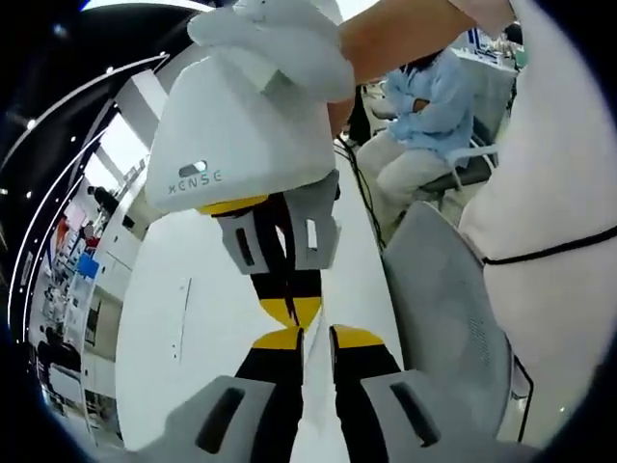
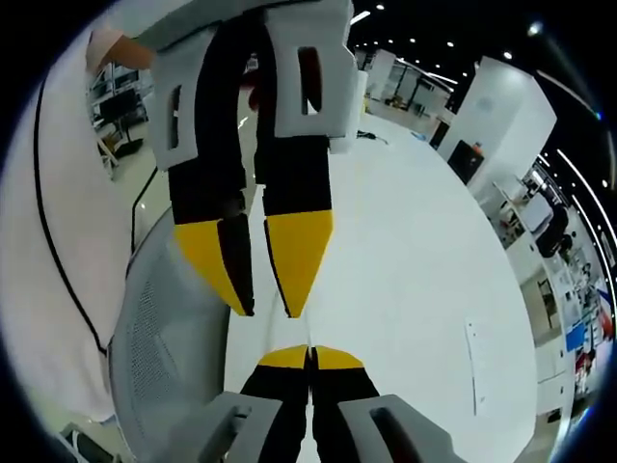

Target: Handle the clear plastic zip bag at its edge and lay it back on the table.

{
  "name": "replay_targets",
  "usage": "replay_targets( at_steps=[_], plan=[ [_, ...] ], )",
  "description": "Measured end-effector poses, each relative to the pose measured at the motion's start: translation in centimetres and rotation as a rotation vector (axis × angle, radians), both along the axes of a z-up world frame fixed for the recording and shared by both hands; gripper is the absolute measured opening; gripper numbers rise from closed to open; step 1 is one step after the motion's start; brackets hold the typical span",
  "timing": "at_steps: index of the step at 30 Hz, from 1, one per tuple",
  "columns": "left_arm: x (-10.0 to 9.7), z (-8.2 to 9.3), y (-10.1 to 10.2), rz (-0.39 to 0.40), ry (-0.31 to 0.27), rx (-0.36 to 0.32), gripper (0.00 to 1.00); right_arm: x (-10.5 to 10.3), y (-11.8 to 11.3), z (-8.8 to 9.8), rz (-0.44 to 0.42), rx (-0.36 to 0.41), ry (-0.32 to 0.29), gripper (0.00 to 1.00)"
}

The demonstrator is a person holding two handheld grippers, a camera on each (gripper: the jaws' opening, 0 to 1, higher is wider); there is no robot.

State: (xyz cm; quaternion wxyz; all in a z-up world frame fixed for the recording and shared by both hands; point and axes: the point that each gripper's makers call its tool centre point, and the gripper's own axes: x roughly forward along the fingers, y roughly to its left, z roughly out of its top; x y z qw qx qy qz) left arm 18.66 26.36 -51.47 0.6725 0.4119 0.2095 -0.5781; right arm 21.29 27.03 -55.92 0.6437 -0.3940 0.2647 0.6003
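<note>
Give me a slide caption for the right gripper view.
Two hand-held grippers meet tip to tip above a white table, the right hand-held gripper closed, beside a grey mesh chair.

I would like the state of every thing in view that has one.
Left gripper, yellow-tipped black jaws: jaws slightly apart, nothing seen between them.
Right gripper, same build: jaws shut, tips touching.
Grey mesh chair: standing at the white table edge.
Thin pale strip: lying flat on the table.

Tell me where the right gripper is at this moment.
In the left gripper view the right gripper reaches down from the top centre above the white table, its shut yellow tips almost meeting the left gripper rising from the bottom.
</note>
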Motion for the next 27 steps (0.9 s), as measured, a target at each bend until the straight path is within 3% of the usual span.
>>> replay_targets(
  at_steps=[15, 21, 27],
  plan=[
    [0.3, -1.4, 0.1, -0.017, -0.006, 0.078, 0.08, -0.3, 0.3, 0.1, 0.007, -0.011, 0.006, 0.0],
    [0.3, -2.0, 0.2, -0.021, 0.021, 0.096, 0.05, -0.4, 0.5, 0.2, 0.011, -0.016, 0.008, 0.0],
    [0.3, -2.4, 0.4, 0.007, 0.097, 0.083, 0.06, -0.5, 0.8, 0.2, 0.012, -0.023, 0.02, 0.0]
  ],
)
